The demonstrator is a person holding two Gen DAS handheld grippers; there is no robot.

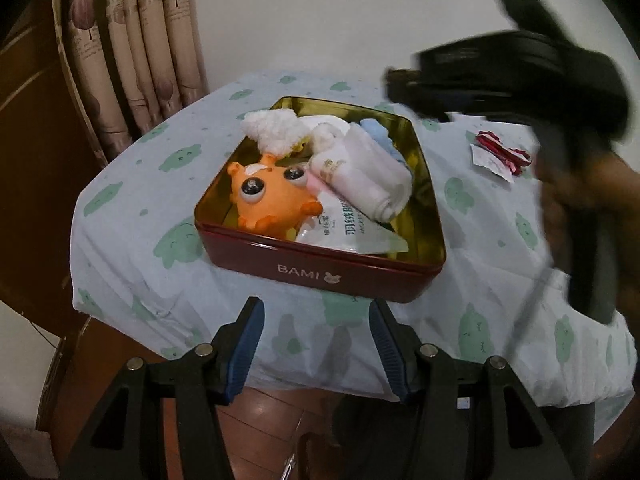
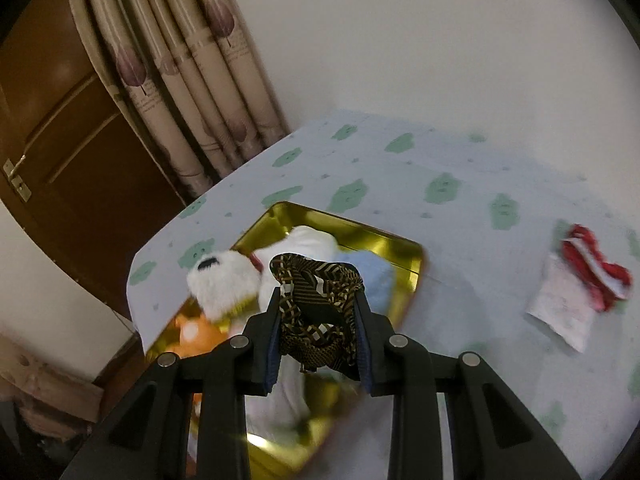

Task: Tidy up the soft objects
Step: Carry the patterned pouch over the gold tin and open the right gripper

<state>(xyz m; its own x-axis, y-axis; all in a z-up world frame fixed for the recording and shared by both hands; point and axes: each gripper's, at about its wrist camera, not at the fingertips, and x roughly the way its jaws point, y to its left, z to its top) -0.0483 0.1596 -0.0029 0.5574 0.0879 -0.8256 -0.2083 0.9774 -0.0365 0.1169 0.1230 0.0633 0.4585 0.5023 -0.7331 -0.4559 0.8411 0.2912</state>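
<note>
A red BAMI tin (image 1: 320,272) with a gold inside sits on the table. It holds an orange toy (image 1: 272,196), a white plush (image 1: 276,132), rolled white cloth (image 1: 368,176) and a packet (image 1: 352,228). My left gripper (image 1: 316,312) is open and empty, in front of the tin. My right gripper (image 2: 318,304) is shut on a brown patterned fabric piece (image 2: 316,300) and holds it over the tin (image 2: 384,244). The right gripper also shows blurred in the left wrist view (image 1: 520,80). A red and white fabric item (image 2: 596,272) lies on the table to the right, and also shows in the left wrist view (image 1: 504,148).
The table wears a pale blue cloth with green prints (image 1: 132,216). Curtains (image 1: 132,40) and a brown door (image 2: 60,120) stand at the back left. A white paper tag (image 2: 560,308) lies under the red item. The table's front edge (image 1: 320,384) drops to a wooden floor.
</note>
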